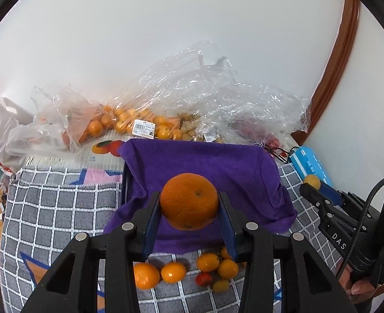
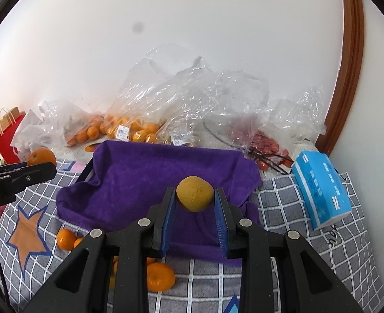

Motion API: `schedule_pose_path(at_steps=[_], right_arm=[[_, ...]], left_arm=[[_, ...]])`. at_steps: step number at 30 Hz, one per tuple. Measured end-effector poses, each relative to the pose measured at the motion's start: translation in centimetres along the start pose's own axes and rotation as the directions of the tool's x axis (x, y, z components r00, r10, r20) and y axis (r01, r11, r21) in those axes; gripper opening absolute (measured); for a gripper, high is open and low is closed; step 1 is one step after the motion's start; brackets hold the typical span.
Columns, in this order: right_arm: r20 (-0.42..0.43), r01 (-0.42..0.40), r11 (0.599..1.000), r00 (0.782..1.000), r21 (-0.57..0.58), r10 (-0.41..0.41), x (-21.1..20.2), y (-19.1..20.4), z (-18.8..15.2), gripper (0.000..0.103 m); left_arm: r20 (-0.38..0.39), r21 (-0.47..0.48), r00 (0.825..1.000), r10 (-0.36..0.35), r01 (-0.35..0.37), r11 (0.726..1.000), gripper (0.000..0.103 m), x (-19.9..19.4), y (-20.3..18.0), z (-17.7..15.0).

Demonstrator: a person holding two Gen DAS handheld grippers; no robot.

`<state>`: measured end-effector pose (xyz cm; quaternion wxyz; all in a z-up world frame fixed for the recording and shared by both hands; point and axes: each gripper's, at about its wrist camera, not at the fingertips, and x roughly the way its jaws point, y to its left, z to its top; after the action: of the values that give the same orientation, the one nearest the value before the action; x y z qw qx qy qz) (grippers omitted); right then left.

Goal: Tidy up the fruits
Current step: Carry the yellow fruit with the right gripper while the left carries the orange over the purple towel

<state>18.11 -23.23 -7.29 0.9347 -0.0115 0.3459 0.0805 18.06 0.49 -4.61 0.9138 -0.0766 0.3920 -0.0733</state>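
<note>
Left tongs (image 1: 189, 208) grip an orange (image 1: 189, 200), right tongs (image 2: 195, 203) a yellowish fruit (image 2: 195, 194) (tissue pack (image 2: 322, 185) fully visible only rightward)

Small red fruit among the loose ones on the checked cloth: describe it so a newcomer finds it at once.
Start at the purple towel draped over the container. On the grey checked cloth in front of it lies a cluster of loose fruit. The small red fruit sits at the near edge, the only red piece among orange and yellow ones.
</note>
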Motion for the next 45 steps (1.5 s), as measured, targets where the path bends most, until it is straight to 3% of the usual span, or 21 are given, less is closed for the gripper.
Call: schedule_pose_path(at_steps=[15, 34, 45], right_arm=[[-0.015, 0.024, 0.999, 1.000, 0.028, -0.024, 3.8, -1.6, 1.2, 0.029], [-0.086, 0.020, 0.999, 0.996, 0.042, -0.016, 10.5, -2.6, 1.3, 0.029], [-0.145, -0.004, 1.000, 0.989, 0.021, 0.007, 14.1, -2.1, 0.9, 0.029]], left_arm=[[-0.025, 0.026, 1.000, -0.008, 0.008, 1.000, 0.040, 3.8, -0.2, 2.8], [-0.095, -0.032, 0.995, 0.011, -0.014, 0.999, 0.040, 10.1, 2.9, 3.6], [-0.134, -0.027, 0.991, 0.016, -0.019, 0.999, 0.040, 13.4, 2.5, 3.1]])
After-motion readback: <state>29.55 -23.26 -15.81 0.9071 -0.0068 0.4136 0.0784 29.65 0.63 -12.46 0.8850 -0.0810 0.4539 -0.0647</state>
